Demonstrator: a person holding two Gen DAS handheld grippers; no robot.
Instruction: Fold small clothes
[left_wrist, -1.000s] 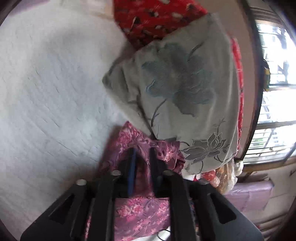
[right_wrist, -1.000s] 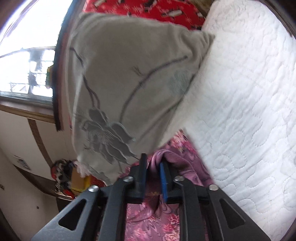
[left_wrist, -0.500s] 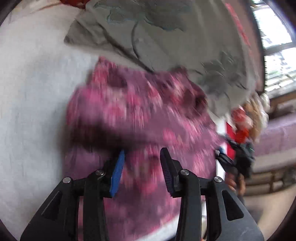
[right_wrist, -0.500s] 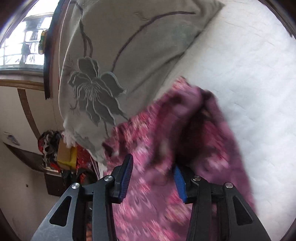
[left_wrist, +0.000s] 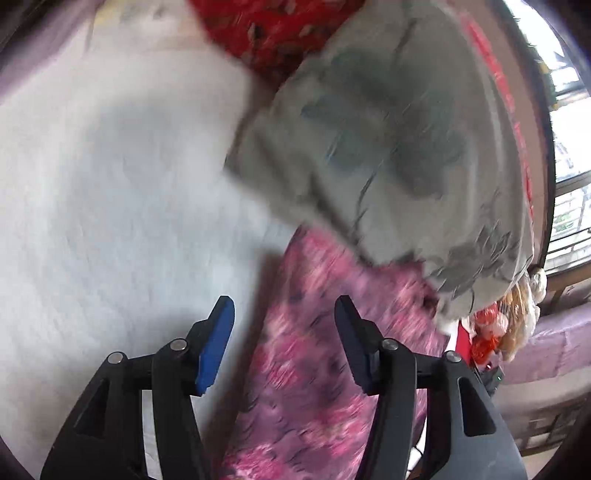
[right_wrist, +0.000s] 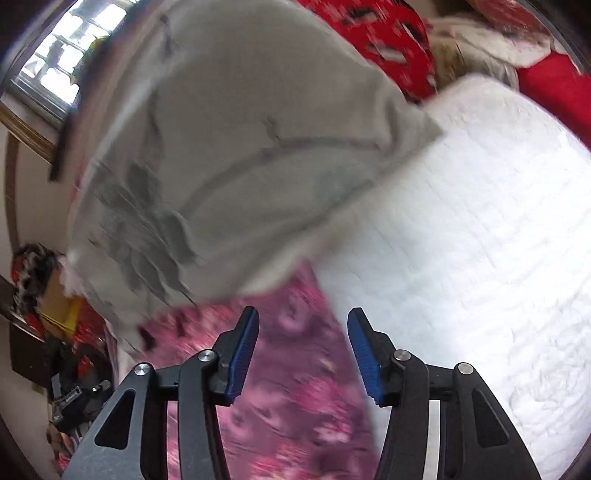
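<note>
Both claws (left_wrist: 284, 339) (right_wrist: 303, 350) opening over pink cloth (left_wrist: 314, 387), grey pillow (left_wrist: 388, 147) overlapping it.

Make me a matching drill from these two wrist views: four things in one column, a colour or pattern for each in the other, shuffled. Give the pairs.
Things
1. garment beneath the claws
2. pillow
3. quilted cover
4. claw pads

Looks
A. white
B. blue
C. pink and purple floral
D. grey with darker flowers

Pairs: 1-C, 2-D, 3-A, 4-B
</note>
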